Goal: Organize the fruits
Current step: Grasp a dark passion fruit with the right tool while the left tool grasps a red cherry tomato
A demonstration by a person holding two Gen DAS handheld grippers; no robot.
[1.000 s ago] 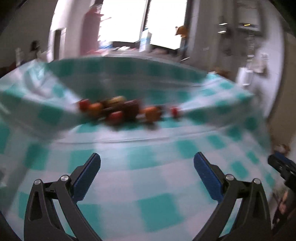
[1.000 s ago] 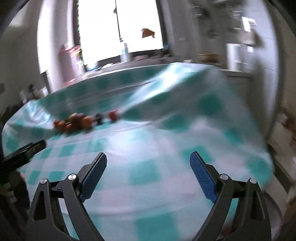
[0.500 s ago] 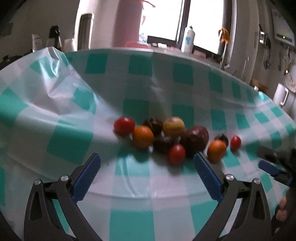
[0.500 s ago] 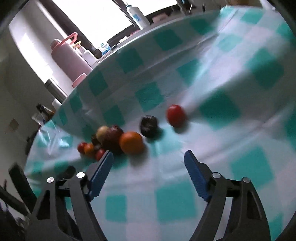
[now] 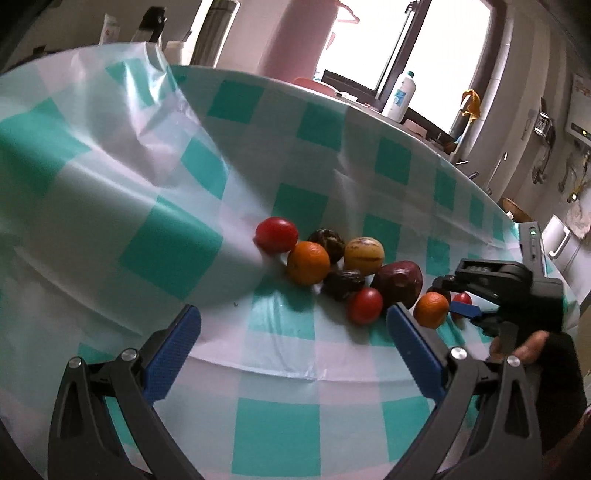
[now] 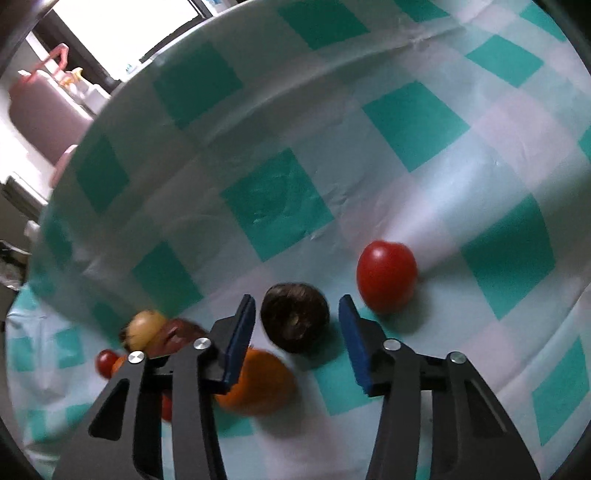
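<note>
Several small fruits lie in a cluster on a teal-and-white checked cloth [image 5: 280,417]: a red tomato [image 5: 276,235], an orange [image 5: 308,263], a yellow striped fruit [image 5: 364,254], a dark purple fruit [image 5: 398,283] and another tomato [image 5: 364,305]. My left gripper [image 5: 293,345] is open, short of the cluster. My right gripper [image 6: 297,334] is open with its jaws on either side of a dark brown fruit [image 6: 294,322], not touching it. A red tomato [image 6: 386,275] lies just right of it and an orange [image 6: 255,384] under the left finger. The right gripper also shows in the left wrist view [image 5: 466,309].
The cloth bulges up in a fold at the left [image 5: 122,155]. Behind the table stand a pink jug [image 5: 291,37], a white bottle [image 5: 399,96] and a steel flask [image 5: 207,33] by a window. A kitchen counter lies at far right.
Both grippers have moved closer to the fruits. The right gripper has narrowed and come down around the dark brown fruit. The fruits have not moved.
</note>
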